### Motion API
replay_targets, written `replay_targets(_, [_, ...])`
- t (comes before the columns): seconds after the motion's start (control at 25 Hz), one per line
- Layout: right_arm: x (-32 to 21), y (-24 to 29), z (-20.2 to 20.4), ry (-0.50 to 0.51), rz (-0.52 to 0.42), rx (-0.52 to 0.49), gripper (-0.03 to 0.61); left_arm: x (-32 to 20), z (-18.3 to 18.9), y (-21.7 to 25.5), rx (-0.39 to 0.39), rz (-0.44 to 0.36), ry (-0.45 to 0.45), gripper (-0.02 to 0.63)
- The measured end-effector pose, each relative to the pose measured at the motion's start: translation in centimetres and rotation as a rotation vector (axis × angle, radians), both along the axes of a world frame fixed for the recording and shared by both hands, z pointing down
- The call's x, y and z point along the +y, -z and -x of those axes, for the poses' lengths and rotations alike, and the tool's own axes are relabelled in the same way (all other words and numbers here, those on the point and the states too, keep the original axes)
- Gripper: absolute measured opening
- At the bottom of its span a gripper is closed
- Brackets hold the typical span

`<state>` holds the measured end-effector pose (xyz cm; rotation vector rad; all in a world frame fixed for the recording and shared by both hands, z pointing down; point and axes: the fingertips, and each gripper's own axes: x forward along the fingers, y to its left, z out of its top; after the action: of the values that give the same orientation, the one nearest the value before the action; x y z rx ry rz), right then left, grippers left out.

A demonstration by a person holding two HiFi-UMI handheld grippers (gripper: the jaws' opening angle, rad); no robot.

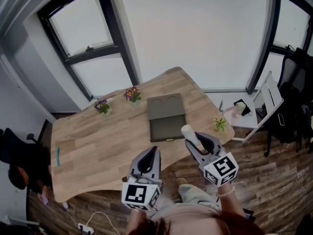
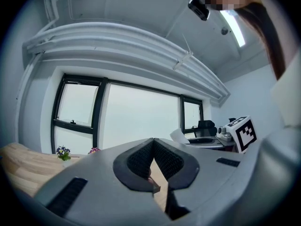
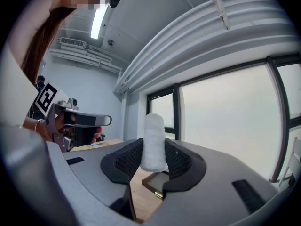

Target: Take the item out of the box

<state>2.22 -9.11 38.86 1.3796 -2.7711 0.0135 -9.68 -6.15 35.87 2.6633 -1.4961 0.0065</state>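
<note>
While I hold both grippers up at the near side of the desk [image 1: 98, 146], right gripper [image 3: 154, 160] clamped on the upright white roll [image 3: 153, 140], roll out of the open dark box [image 1: 167, 114] lying flat on the desk, left gripper [image 2: 153, 147] with jaws pressed together, empty.

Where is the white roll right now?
The white roll is clamped in the right gripper, right of centre in the head view, by the near right corner of the open box.

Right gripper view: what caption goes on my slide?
Right gripper pinches a white roll near the open box.
</note>
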Motion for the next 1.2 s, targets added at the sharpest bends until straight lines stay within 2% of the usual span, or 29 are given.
replay_targets(1.2, [-0.5, 2.2, -0.5, 0.015, -0.038, 0.052, 0.133, -2.2, -0.9, 0.3, -0.002, -0.011, 0.007, 0.001])
